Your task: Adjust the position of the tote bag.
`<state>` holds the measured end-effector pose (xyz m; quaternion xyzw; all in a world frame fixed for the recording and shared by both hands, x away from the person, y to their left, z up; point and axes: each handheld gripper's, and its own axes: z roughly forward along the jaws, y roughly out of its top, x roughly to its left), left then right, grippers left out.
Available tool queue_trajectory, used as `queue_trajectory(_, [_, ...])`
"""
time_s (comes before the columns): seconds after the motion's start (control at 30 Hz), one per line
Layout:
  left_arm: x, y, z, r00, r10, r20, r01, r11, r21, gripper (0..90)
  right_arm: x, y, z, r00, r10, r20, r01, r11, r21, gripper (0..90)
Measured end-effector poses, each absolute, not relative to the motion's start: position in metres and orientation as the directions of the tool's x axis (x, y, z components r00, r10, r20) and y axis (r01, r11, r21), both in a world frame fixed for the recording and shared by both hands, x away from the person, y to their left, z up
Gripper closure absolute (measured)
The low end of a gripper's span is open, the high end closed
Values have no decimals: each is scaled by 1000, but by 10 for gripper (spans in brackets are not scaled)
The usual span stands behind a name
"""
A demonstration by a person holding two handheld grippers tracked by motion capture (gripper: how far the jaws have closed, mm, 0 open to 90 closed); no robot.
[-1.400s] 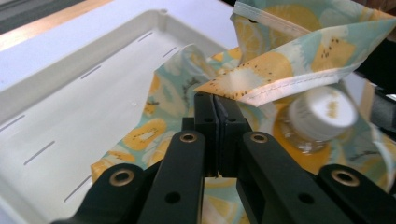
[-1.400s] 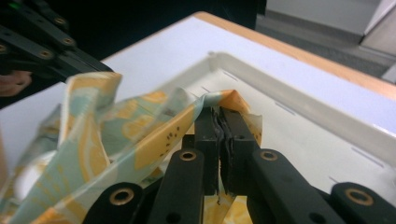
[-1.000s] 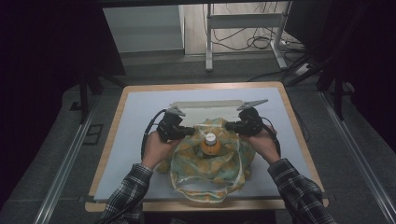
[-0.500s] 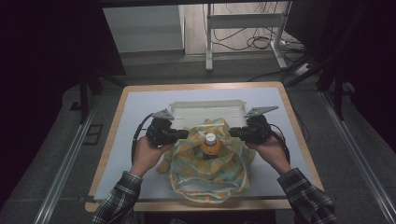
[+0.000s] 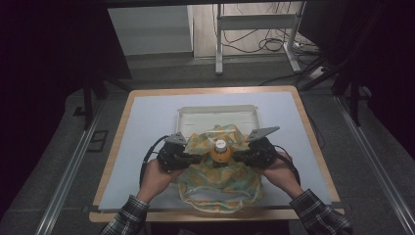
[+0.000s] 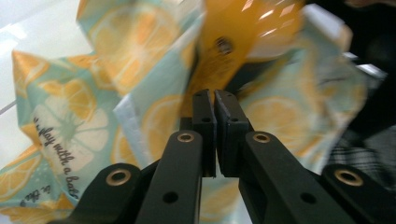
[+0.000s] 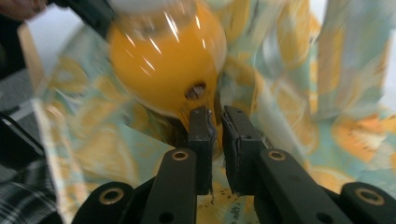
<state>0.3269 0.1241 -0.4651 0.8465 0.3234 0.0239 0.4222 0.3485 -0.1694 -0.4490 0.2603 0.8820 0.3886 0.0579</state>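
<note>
Lemon-print cloth (image 5: 220, 178), one, wraps one orange bottle (image 5: 221, 152). Left gripper (image 5: 195, 159) and right gripper (image 5: 239, 156) each pinch its fabric, jaws nearly together. One tray (image 5: 215, 113) sits just behind; bare table (image 5: 142, 137) either side.

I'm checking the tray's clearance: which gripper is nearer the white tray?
Left, slightly. The left gripper sits just below the white tray's near-left corner; the right gripper sits below its near-right corner, a bit farther off.
</note>
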Motion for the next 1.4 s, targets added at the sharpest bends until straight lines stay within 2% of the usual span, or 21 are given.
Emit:
queue_trajectory(0.17, [344, 120, -478, 757, 620, -206, 551, -437, 711, 879, 359, -166, -470, -839, 541, 64, 433, 590, 682, 821])
queue_trajectory(0.5, [379, 121, -501, 693, 699, -175, 603, -430, 672, 894, 389, -178, -490, -771, 633, 65, 496, 533, 686, 863])
queue_trajectory(0.63, [386, 125, -505, 674, 706, -216, 630, -398, 667, 897, 399, -183, -495, -750, 659, 65, 514, 518, 683, 877])
queue_trajectory(0.77, [382, 123, -503, 675, 721, -159, 618, -434, 656, 896, 400, -186, -497, -745, 663, 78, 528, 514, 676, 886])
queue_trajectory(0.93, [375, 126, -505, 679, 712, -178, 626, -435, 648, 895, 395, -186, -496, -754, 655, 55, 520, 543, 659, 881])
queue_trajectory(1.07, [362, 123, -492, 712, 674, -196, 588, -419, 692, 883, 385, -183, -485, -777, 626, 74, 496, 535, 684, 865])
queue_trajectory(1.2, [356, 111, -486, 745, 640, -189, 560, -447, 697, 879, 378, -175, -481, -800, 595, 82, 479, 550, 684, 859])
queue_trajectory(1.4, [347, 92, -502, 789, 587, -180, 542, -527, 655, 877, 367, -159, -497, -835, 543, 95, 464, 600, 651, 854])
